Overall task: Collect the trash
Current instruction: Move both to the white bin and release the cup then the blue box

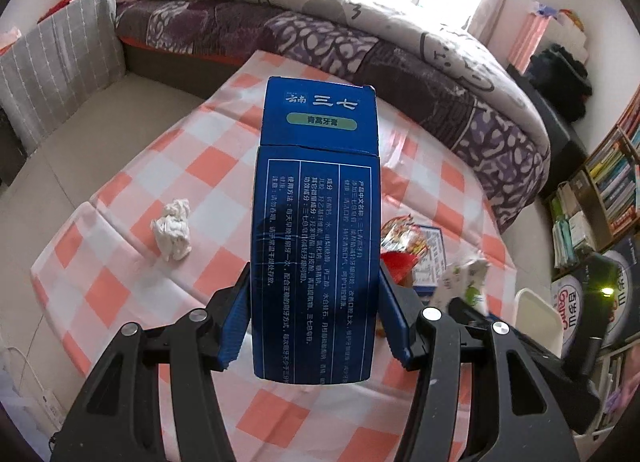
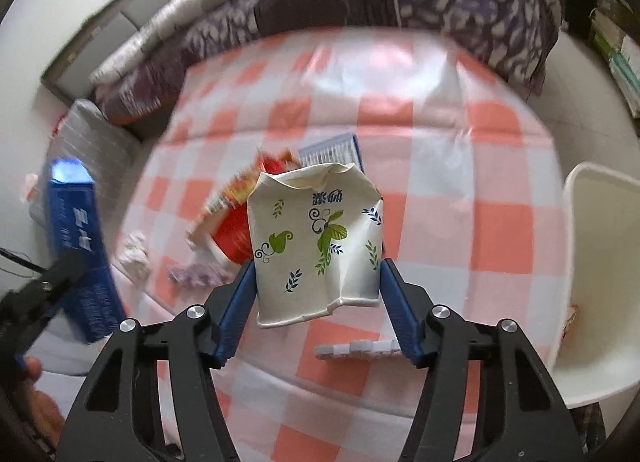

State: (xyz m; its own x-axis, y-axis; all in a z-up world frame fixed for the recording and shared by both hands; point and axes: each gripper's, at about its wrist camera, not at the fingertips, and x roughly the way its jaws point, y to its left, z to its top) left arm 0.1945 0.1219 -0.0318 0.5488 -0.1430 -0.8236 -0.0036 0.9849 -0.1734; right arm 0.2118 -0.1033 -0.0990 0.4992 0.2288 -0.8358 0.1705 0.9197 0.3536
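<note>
Left claw (image 1: 314,314) pinching blue toothpaste box (image 1: 316,197), right claw (image 2: 318,302) pinching crushed paper cup (image 2: 316,238)

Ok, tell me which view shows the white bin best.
The right wrist view. There the white bin sits at the right edge beside the checked tablecloth, with its rim and open inside visible. The left wrist view shows only a small piece of its rim behind the right gripper and its crushed paper cup.

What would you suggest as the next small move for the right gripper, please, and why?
Probably carry the paper cup sideways to the white bin and open over it. The right gripper has the crushed cup between its pads, lifted off the checked cloth, and the bin stands open just to its right.
</note>
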